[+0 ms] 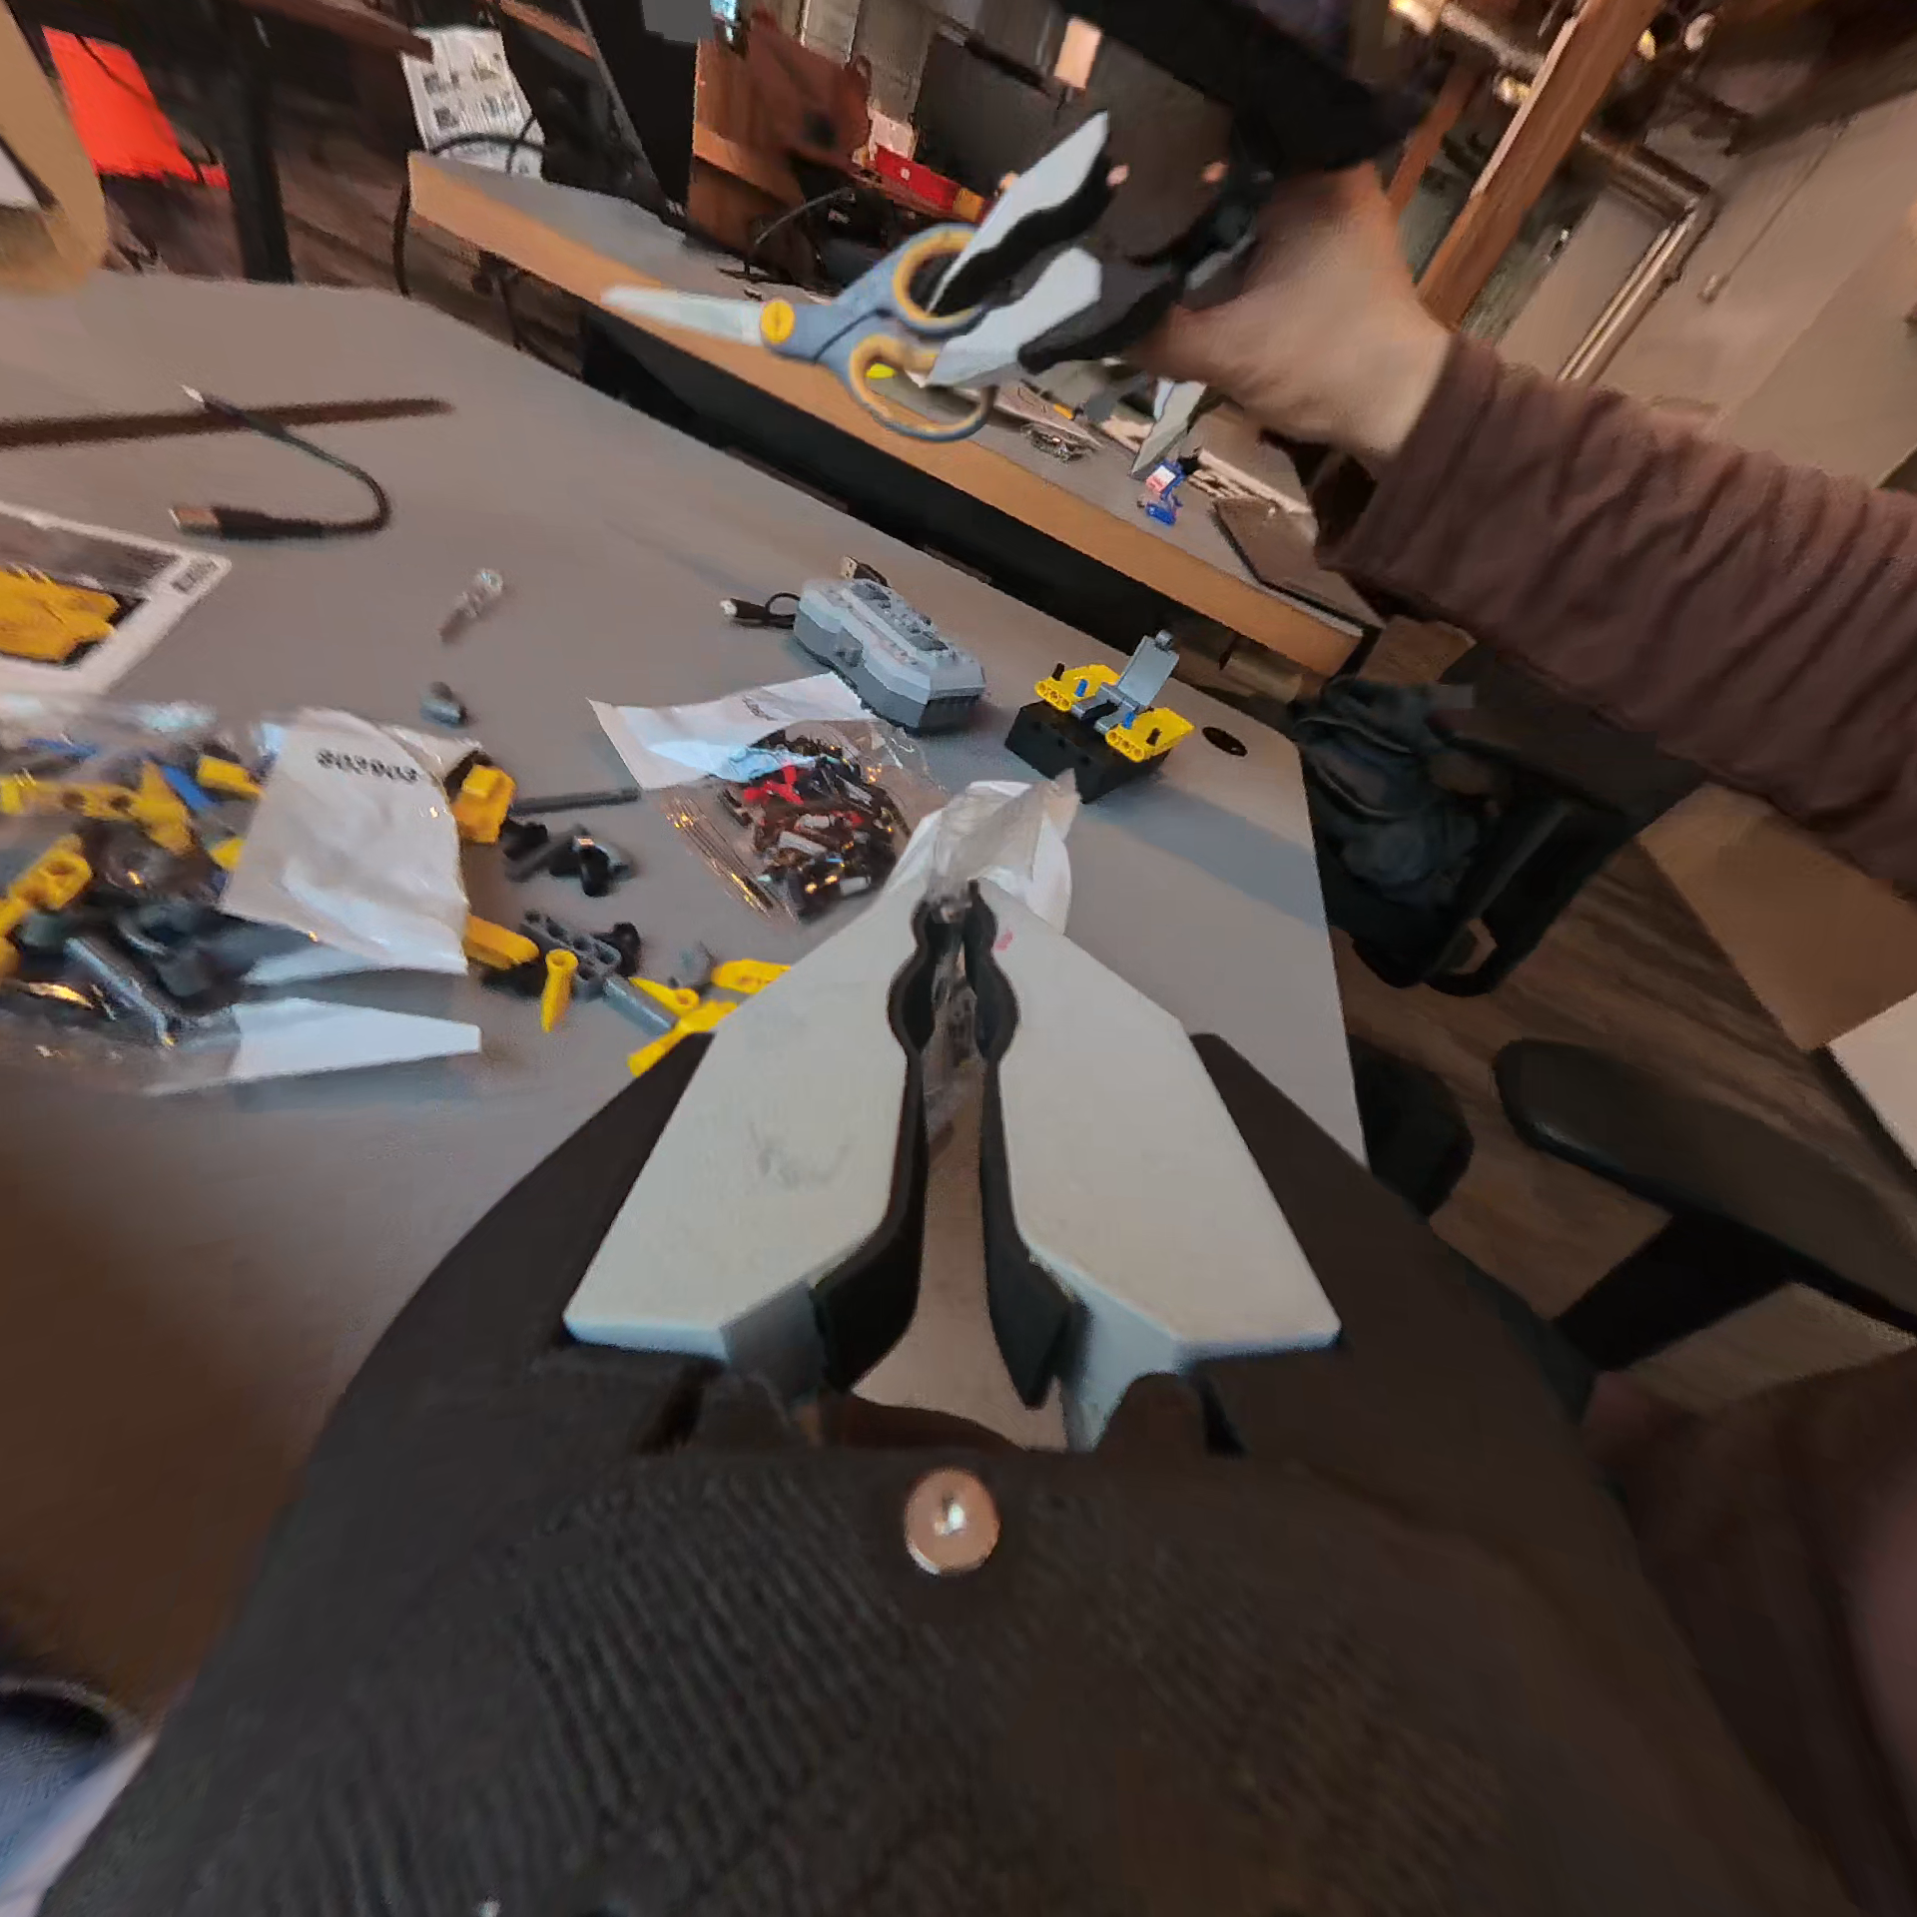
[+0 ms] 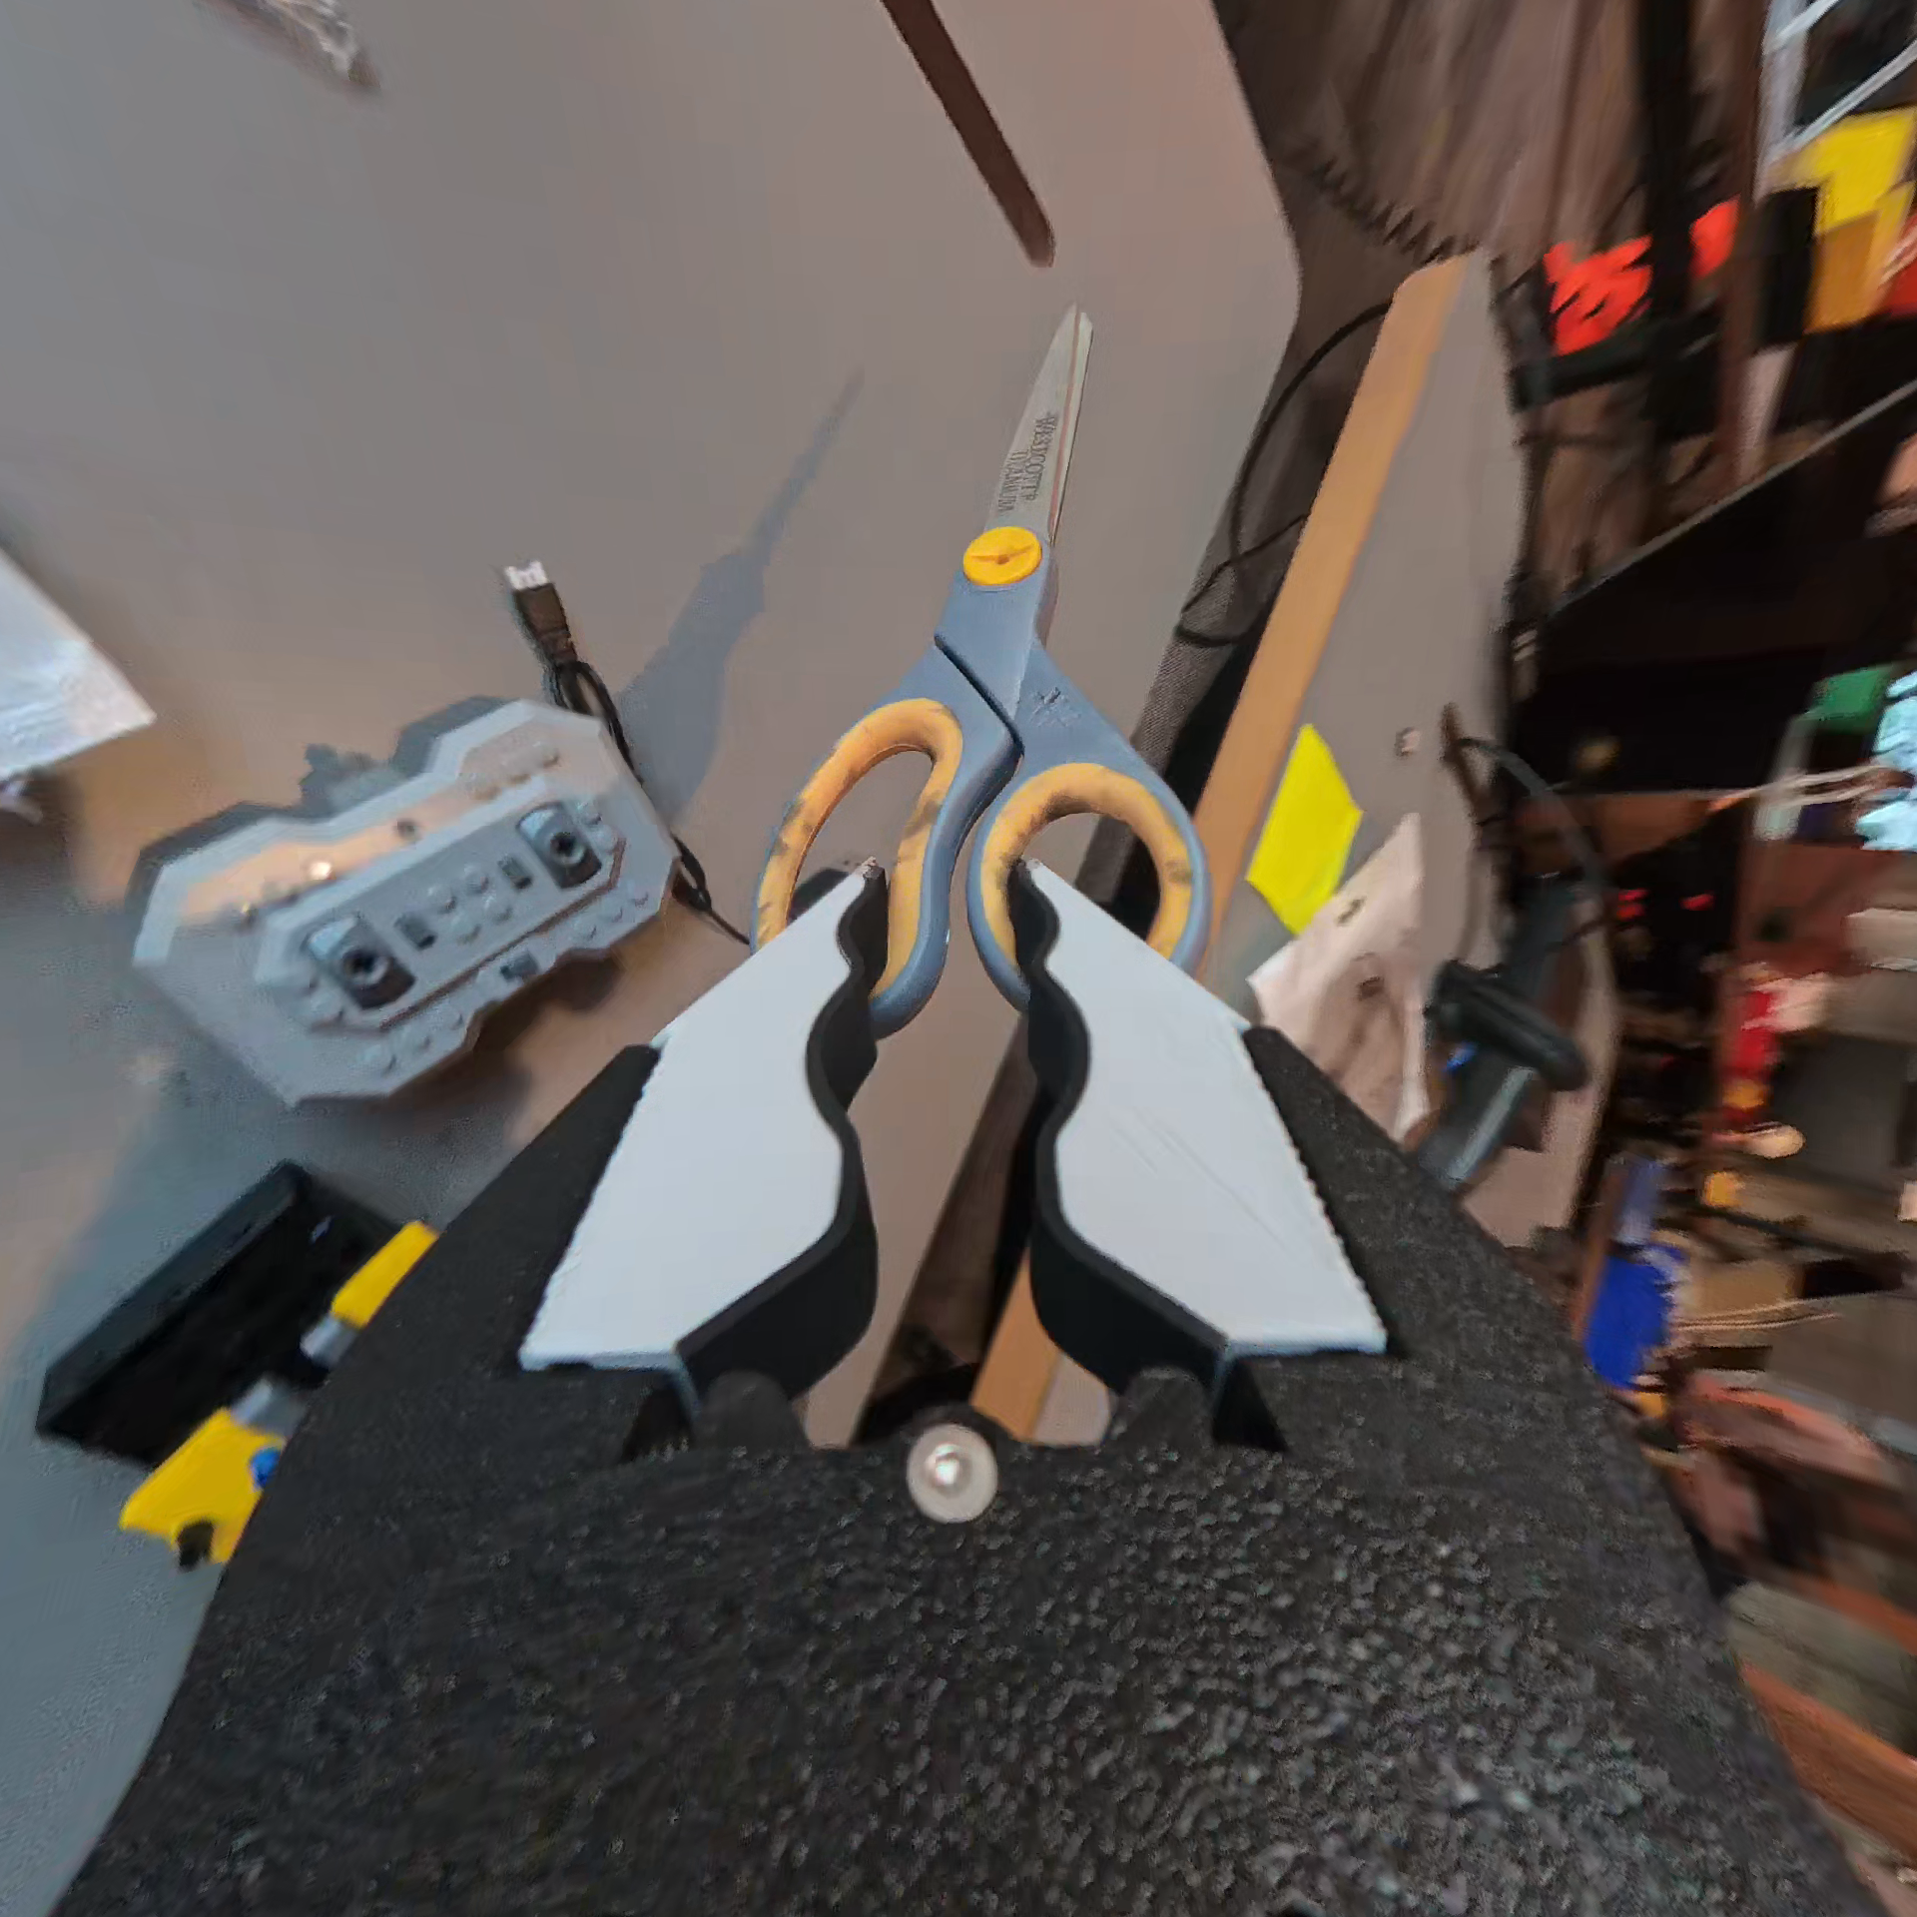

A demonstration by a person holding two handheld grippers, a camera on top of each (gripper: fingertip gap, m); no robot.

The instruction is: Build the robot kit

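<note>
Fingers of your left gripper [image 1: 954, 913] are pinched on a clear plastic bag [image 1: 996, 830], held above the grey table [image 1: 622, 498] near loose yellow bricks [image 1: 685, 1001] and a grey battery box [image 1: 887, 648].

Your right gripper [image 2: 949, 877] has one finger through each loop of the scissors [image 2: 985, 778], blades closed, raised over the table's edge [image 2: 1297, 622].

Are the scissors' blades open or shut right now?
Shut. In the right wrist view the scissors show their blades as one narrow point and the handle loops nearly meet, with the right gripper holding them.
</note>
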